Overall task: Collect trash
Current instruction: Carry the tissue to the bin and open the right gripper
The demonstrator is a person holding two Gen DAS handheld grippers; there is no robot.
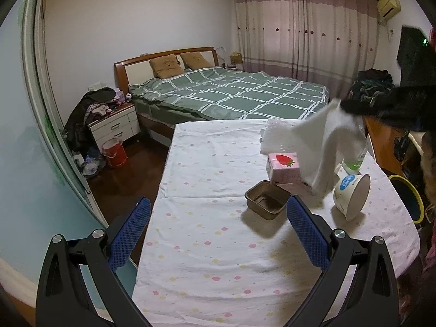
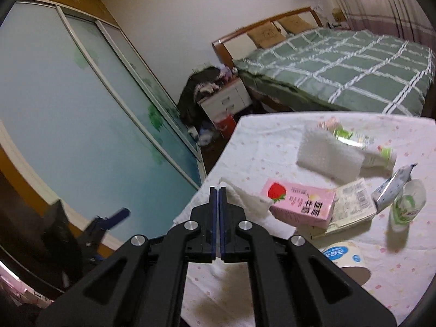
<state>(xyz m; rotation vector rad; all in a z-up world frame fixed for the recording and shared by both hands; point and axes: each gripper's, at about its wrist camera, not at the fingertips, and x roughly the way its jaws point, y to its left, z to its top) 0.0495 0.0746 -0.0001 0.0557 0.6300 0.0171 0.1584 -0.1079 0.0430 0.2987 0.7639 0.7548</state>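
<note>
Trash lies on a table with a white flowered cloth. My left gripper is open and empty above the near part of the table. A brown foil tray sits just beyond its right finger. My right gripper is shut on a white tissue and holds it in the air; the tissue hangs over the table in the left wrist view. A pink strawberry milk carton, a tipped white paper cup, a bubble-wrap piece and plastic bottles lie beyond.
A bed with a green plaid cover stands behind the table. A white nightstand piled with clothes and a red bucket are at the left. A sliding glass wardrobe lines the left wall. A yellow-rimmed bin is at the table's right.
</note>
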